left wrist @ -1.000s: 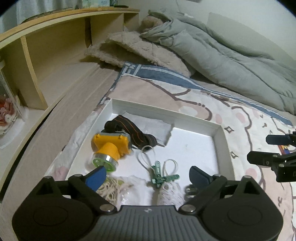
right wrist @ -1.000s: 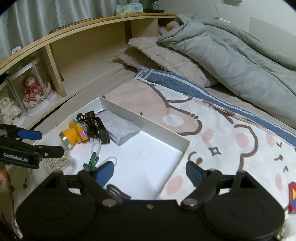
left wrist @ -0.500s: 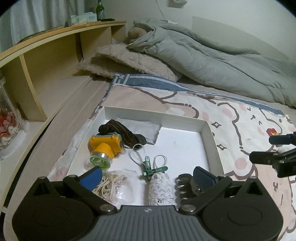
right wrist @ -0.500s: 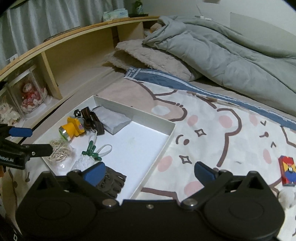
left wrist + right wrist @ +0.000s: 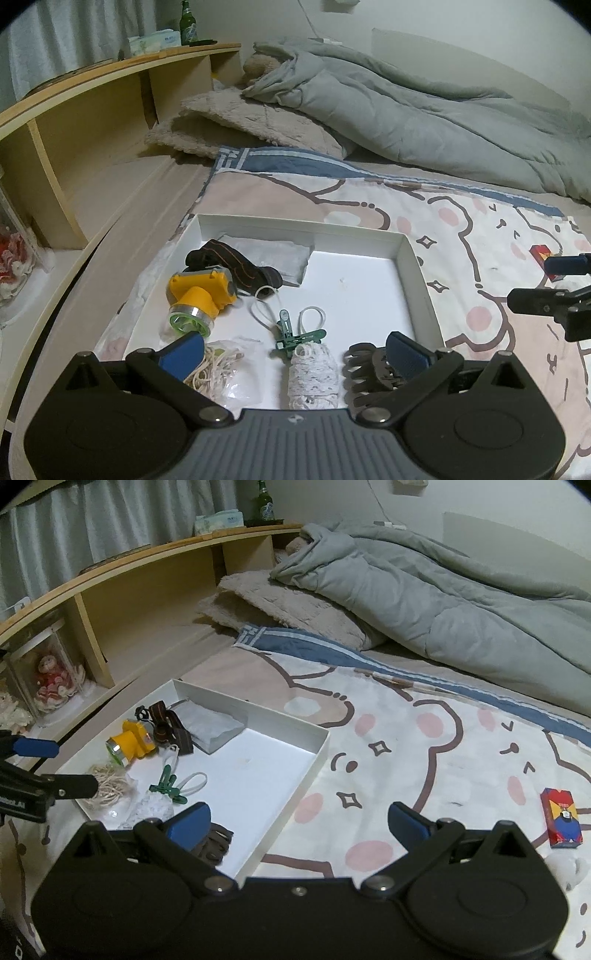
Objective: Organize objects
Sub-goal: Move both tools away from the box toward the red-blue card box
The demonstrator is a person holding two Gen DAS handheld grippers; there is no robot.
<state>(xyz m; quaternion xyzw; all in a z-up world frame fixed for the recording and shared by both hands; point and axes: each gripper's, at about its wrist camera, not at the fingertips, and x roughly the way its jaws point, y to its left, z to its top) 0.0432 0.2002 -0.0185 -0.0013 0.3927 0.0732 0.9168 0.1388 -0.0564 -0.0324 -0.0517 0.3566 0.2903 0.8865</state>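
A white tray (image 5: pixel 417 258) lies on the bed and holds a yellow headlamp (image 5: pixel 201 295) with a dark strap, a grey cloth pouch (image 5: pixel 273 254), a green clothespin (image 5: pixel 295 336), a white lace roll (image 5: pixel 314 373), a bundle of rubber bands (image 5: pixel 214 369) and a dark hair claw (image 5: pixel 369 369). My left gripper (image 5: pixel 295 350) is open and empty above the tray's near edge. My right gripper (image 5: pixel 297 821) is open and empty above the tray's right rim (image 5: pixel 317 760). A red and blue card box (image 5: pixel 561 823) lies on the sheet at right.
A wooden shelf headboard (image 5: pixel 147 590) runs along the left, with a doll in a clear case (image 5: pixel 48 679). A grey duvet (image 5: pixel 424 579) and a beige pillow (image 5: pixel 295 605) lie at the back. A white object (image 5: pixel 565 867) lies near the card box.
Both grippers have pulled back and risen from the tray. The hair claw now shows lying in the tray's near right corner. The card box has come into view.
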